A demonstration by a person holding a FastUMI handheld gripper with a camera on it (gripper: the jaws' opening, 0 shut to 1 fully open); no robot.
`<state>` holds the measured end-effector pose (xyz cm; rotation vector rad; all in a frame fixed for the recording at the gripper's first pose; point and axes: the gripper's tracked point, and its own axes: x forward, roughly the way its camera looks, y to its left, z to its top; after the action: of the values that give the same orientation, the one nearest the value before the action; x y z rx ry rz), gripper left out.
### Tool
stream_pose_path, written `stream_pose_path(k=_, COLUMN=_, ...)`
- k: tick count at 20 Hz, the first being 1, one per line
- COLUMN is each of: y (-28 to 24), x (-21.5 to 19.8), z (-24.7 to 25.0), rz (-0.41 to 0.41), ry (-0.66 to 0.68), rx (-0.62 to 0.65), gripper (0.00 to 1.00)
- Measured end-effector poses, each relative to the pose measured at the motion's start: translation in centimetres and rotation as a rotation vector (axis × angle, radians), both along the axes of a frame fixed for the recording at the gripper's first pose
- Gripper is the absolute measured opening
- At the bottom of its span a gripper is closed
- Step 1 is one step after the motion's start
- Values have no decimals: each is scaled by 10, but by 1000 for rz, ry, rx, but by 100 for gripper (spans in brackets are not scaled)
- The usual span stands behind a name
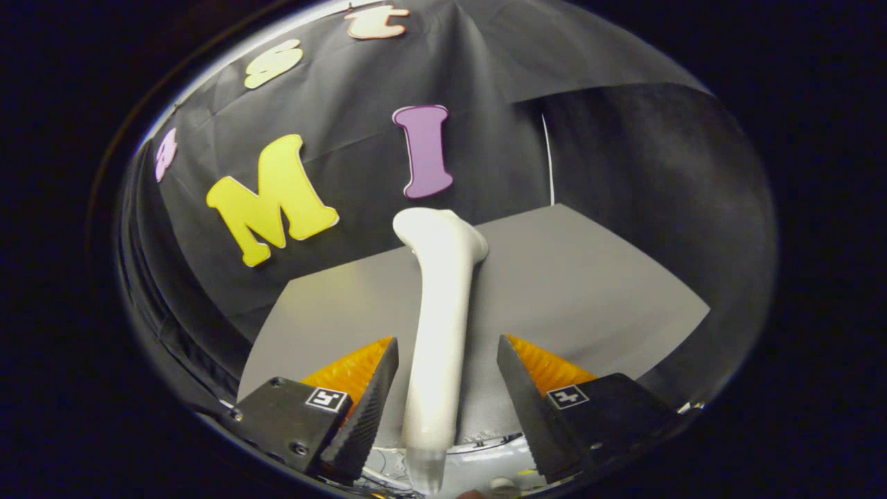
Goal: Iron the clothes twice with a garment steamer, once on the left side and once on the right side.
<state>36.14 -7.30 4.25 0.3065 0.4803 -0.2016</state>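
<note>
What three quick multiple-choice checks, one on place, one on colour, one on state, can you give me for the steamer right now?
1. Where is the white plastic garment steamer?
A. between the fingers
B. far beyond them
C. on the wall

2. What colour is the flat table top?
A. red
B. grey
C. green

3. How is the gripper?
A. shut on the steamer
B. open around it
C. shut with nothing in it

A: its handle runs between both fingers.
B: the surface is plain grey.
B: a gap shows on each side of the handle.
</note>
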Motion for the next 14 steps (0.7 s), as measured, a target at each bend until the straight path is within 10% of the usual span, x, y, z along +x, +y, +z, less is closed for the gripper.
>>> stream_pose_path(k=14, y=5, x=22, z=-4, rz=-88, ry=9, rx=-30, gripper=38)
